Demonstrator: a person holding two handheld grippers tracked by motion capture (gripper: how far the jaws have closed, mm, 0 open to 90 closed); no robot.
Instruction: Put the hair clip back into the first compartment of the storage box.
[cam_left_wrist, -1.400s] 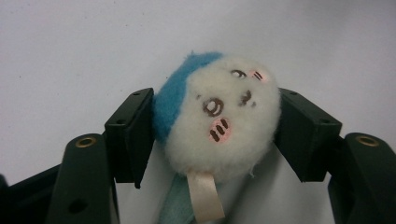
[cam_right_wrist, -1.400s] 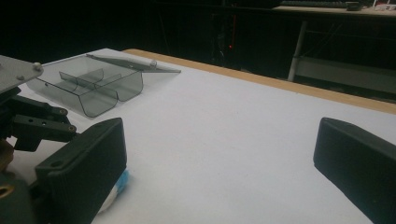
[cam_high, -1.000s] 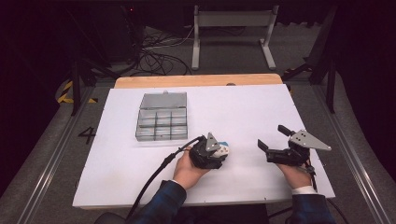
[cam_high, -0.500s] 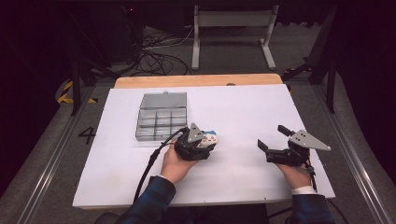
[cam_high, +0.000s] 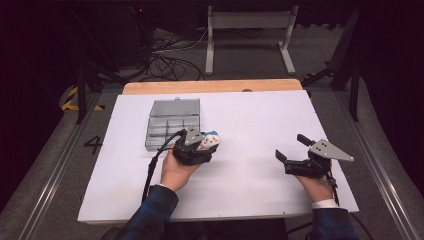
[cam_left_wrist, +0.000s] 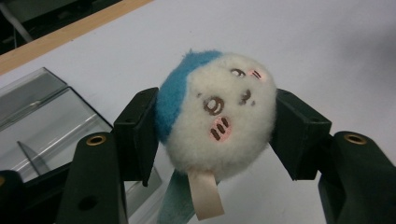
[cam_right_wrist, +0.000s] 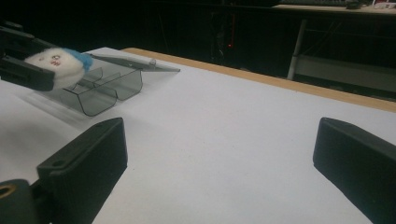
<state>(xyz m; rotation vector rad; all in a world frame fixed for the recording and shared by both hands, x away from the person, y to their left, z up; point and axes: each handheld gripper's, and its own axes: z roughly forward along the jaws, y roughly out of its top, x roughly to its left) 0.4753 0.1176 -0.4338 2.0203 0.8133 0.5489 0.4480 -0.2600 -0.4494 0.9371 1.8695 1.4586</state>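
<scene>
- Plush ball (cam_left_wrist: 215, 116), white with a blue patch and a stitched face, sits clamped between the left gripper's (cam_high: 192, 145) jaws, lifted off the table (cam_high: 250, 125)
- Since a second ago it has travelled up and left across the high view, now just right of the clear compartment box (cam_high: 172, 117); likely bound for a compartment
- Left gripper view reveals the face and dangling tag (cam_left_wrist: 205, 196)
- Right gripper (cam_high: 292, 155) rests at lower right, jaws wide, nothing between them

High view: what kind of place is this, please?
Probably a lab or studio set up for recording: a white table in a dark room, loose cables on the floor, a metal stand behind.
</scene>
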